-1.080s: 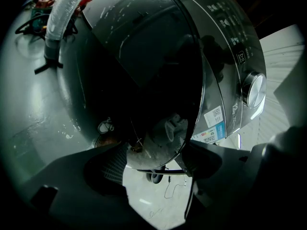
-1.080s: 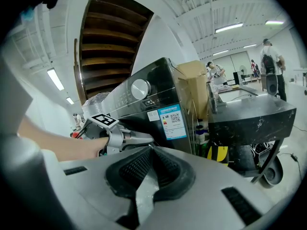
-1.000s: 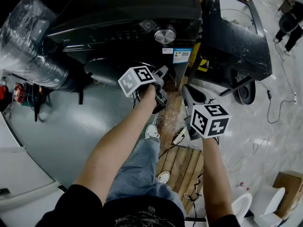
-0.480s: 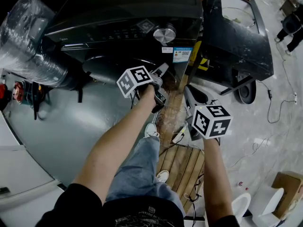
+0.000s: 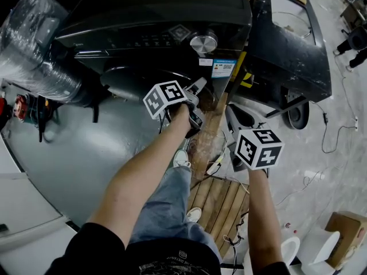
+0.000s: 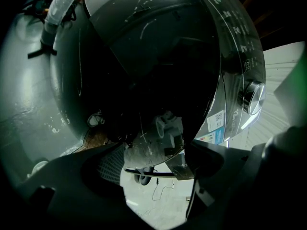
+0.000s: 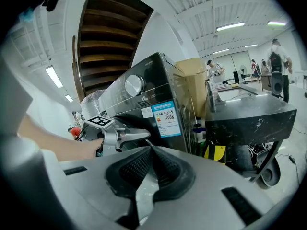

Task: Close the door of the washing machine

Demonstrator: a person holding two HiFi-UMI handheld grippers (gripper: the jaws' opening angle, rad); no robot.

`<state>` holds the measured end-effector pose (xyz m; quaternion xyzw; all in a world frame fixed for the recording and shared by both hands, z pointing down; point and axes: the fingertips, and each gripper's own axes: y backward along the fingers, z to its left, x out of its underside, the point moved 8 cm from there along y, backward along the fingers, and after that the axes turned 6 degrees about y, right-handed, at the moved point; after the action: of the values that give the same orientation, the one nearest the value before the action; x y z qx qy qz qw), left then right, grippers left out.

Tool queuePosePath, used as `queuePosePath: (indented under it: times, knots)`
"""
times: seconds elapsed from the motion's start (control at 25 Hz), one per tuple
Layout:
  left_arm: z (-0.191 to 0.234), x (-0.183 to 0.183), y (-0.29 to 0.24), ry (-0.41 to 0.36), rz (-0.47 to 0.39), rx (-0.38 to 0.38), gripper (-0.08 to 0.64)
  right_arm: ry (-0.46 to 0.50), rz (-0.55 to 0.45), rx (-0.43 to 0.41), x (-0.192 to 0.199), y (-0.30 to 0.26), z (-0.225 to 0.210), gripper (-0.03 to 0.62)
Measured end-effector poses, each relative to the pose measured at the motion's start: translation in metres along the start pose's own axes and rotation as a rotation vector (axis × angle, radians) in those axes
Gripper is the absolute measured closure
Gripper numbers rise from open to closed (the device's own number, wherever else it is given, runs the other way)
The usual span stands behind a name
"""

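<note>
The black washing machine (image 5: 172, 16) stands ahead of me, with a silver knob (image 5: 203, 43) on its panel. Its round dark door (image 5: 129, 79) fills the left gripper view (image 6: 144, 56). My left gripper (image 5: 199, 102) is held close in front of the door's right side. Its jaws stand wide and are opening (image 6: 156, 171); the door's lower edge shows above the gap and the pads press on nothing. My right gripper (image 5: 231, 112) hangs lower right of the machine, shut and empty (image 7: 151, 150). From there I see the machine's front label (image 7: 165, 119).
A black metal table on wheels (image 5: 287, 44) stands right of the machine. A plastic-wrapped bundle (image 5: 34, 44) lies at the left. Below are a wooden pallet (image 5: 221, 196), loose cables and the person's shoes (image 5: 182, 158). People (image 5: 352, 39) are at the far right.
The left gripper's jaws have spread a little wider in front of the door. Both hands stay about where they were.
</note>
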<state>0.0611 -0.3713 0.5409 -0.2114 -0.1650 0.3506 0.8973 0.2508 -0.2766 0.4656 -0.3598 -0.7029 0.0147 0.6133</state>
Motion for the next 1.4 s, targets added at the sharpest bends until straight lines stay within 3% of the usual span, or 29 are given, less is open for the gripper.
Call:
queuePosePath:
  times: [0.88, 1.4]
  knots:
    - [-0.002, -0.004, -0.005, 0.049, 0.025, 0.021, 0.153, -0.005, 0.002, 0.037, -0.008, 0.011, 0.002, 0.569]
    - [-0.006, 0.011, 0.055, -0.063, 0.059, 0.028, 0.186, 0.013, 0.0, 0.035, -0.015, 0.05, 0.034, 0.569]
